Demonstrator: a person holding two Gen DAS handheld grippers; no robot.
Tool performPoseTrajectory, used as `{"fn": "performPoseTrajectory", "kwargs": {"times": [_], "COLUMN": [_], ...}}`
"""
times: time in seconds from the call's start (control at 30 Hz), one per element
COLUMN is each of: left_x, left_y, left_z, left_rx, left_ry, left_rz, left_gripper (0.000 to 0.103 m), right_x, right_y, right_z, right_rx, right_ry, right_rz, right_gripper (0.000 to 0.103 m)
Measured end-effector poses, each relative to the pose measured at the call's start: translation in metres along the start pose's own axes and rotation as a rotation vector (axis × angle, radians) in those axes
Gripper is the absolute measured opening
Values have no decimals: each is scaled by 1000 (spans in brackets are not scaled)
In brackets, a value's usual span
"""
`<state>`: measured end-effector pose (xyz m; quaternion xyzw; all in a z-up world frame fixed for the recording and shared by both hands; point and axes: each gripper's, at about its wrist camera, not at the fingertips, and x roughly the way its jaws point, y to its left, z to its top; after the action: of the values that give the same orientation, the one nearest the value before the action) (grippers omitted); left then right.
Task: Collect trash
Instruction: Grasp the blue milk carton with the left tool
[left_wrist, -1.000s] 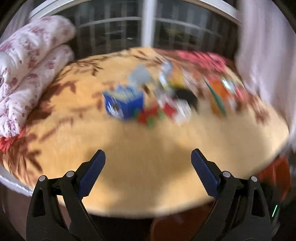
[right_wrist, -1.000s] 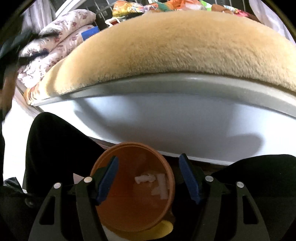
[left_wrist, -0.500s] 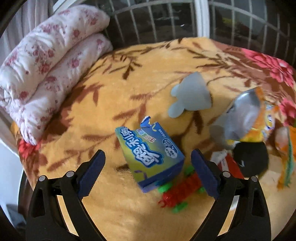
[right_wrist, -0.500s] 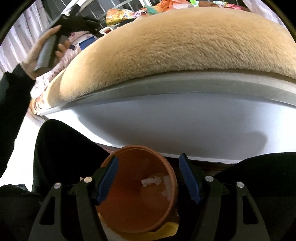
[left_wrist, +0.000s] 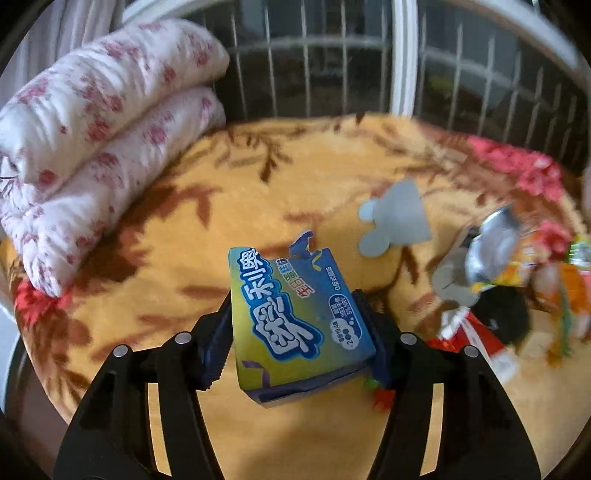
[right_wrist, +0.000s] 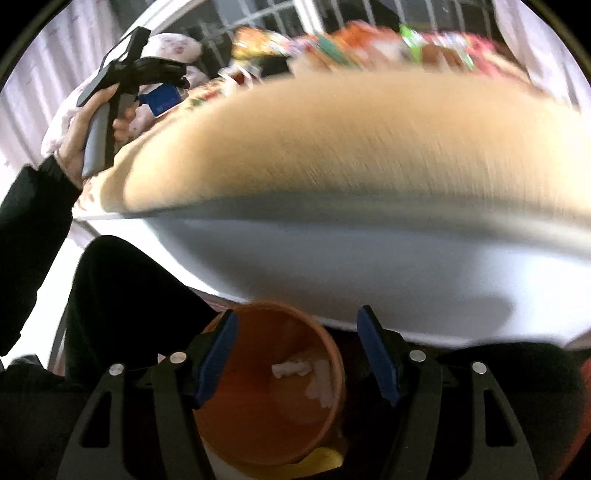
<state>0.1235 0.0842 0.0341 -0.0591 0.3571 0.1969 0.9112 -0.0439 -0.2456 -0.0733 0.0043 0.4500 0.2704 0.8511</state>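
Gripping a blue and yellow snack box (left_wrist: 295, 325) between our left gripper (left_wrist: 297, 339) pads, we see the jaws have just been closing, and the blue pads now press on both long sides of the carton, which sits tilted with its torn flap pointing away from us. The box lies over a plush orange blanket (left_wrist: 207, 236) patterned with brown leaves. A folded white quilt (left_wrist: 92, 140) with red flowers is stacked at the far left of the blanket, against a barred window (left_wrist: 332, 62). Beyond the box lies a pale grey scrap (left_wrist: 399, 221) shaped like a cup with two rounded tabs, and to the right a heap of other litter: a crumpled silver and orange wrapper (left_wrist: 495, 254), something black (left_wrist: 506, 314) and a red and white wrapper (left_wrist: 480, 339), all rather blurred. A red and green bit (left_wrist: 380, 395) peeks out just beside the right pad. From the right wrist view, our right gripper (right_wrist: 299, 354) hangs over an orange bucket (right_wrist: 258, 413) below the white edge of the bed (right_wrist: 332, 258), its fingers spread and touching nothing that we can make out; the left pad overlaps the bucket's rim in the picture, so contact there we cannot tell. White scraps (right_wrist: 291, 369) lie inside the bucket. At the upper left of that view, a hand (right_wrist: 85, 136) in a black sleeve (right_wrist: 29, 229) holds the other tool, with the blue box visible at its tip.
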Motion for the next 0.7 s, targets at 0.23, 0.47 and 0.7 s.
{"fn": "performPoseTrajectory", "kwargs": {"times": [0.23,0.47,0.7], "left_x": [-41,-20,-18], "left_y": [40,30,33], "left_z": [-33,-70,-72], "left_rx": [-2,3,10], "left_ry": [-58,-63,-90], "left_rz": [-55,-57,-72], "left_gripper": [59,57,53], "right_x": [-32,3,68], "right_y": [30,60,14], "right_z": [114,264,354], "right_rx": [-64,-90,452], "right_ry": [-113,-181,43], "right_rz": [53,-76,78], "right_gripper": [67,76,85]}}
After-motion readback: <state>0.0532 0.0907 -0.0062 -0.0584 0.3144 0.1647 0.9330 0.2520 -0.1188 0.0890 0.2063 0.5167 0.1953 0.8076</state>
